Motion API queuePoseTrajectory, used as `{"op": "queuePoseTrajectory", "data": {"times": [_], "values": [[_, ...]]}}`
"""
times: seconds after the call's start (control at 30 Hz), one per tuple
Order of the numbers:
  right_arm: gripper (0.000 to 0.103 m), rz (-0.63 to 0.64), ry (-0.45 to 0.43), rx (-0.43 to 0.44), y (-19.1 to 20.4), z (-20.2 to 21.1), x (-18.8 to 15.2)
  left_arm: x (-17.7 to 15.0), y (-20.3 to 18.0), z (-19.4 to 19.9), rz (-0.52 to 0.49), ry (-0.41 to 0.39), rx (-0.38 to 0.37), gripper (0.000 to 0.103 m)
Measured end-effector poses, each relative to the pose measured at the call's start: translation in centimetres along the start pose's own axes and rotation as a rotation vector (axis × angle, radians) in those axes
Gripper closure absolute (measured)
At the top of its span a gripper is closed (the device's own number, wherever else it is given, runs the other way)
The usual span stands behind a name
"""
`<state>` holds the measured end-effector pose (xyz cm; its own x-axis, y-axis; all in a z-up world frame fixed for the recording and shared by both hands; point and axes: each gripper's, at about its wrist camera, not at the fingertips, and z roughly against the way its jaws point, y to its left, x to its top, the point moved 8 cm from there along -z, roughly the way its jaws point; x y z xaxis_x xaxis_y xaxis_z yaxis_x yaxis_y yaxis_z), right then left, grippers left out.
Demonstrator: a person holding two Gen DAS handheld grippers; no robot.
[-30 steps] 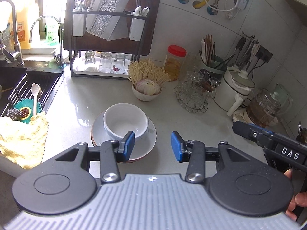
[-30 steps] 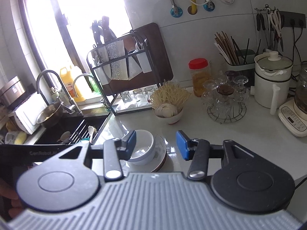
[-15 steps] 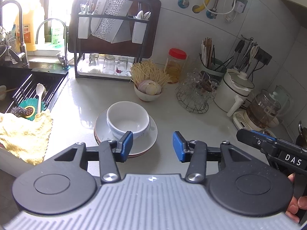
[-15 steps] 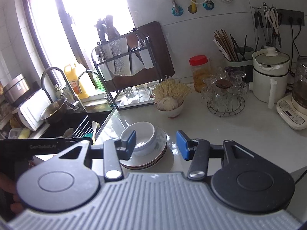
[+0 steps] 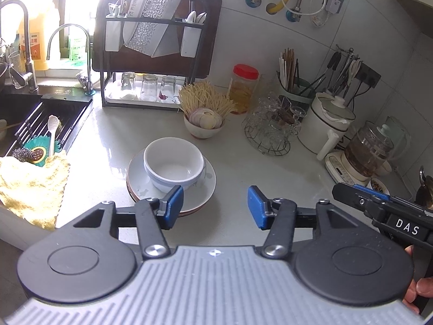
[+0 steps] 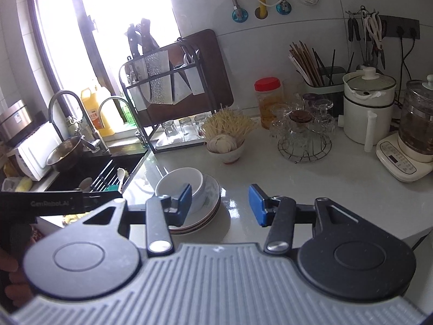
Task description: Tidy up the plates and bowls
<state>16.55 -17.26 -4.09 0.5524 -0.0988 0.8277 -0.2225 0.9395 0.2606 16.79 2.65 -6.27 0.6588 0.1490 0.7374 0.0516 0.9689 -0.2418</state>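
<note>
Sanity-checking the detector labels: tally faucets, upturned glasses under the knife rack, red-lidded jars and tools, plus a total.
Faucets: 2
Upturned glasses: 3
Red-lidded jar: 1
Tools: 2, left tool and right tool, both open
Total: 8

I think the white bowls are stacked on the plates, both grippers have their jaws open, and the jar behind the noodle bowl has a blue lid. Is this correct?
Not entirely: the jar has a red lid, not blue, as both wrist views show. The rest holds: the white bowls sit stacked on the plates, and the left gripper and right gripper both have open jaws holding nothing.
</note>
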Motion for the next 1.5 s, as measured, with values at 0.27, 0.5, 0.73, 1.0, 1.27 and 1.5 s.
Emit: {"op": "queuePoseTrajectory", "data": {"times": [0.27,0.5,0.73,1.0,1.27,1.5], "values": [[0.038,0.011,0.004,-0.036,-0.6,-0.2,-0.5,-0.2,0.8,-0.1,0.001,0.005,0.044,0.022],[0.025,0.005,0.011,-0.032,-0.5,-0.6,-0.8,-0.4,0.9,0.0,-0.024,0.012,0.081,0.009],[0.024,-0.016,0.027,-0.027,-0.6,-0.8,-1.2,-0.7,1.4,0.3,-0.038,0.012,0.124,0.006],[0.024,-0.007,0.033,-0.012,0.0,-1.1,-1.5,-1.1,1.9,0.7,-0.032,0.02,0.158,0.005],[0.012,-0.005,0.021,-0.008,0.0,-1.0,-1.6,-1.1,2.0,1.4,-0.039,0.012,0.194,0.005],[0.012,0.014,0.008,-0.012,0.4,-1.2,-1.7,-0.9,2.4,1.8,-0.036,0.008,0.2,0.004]]}}
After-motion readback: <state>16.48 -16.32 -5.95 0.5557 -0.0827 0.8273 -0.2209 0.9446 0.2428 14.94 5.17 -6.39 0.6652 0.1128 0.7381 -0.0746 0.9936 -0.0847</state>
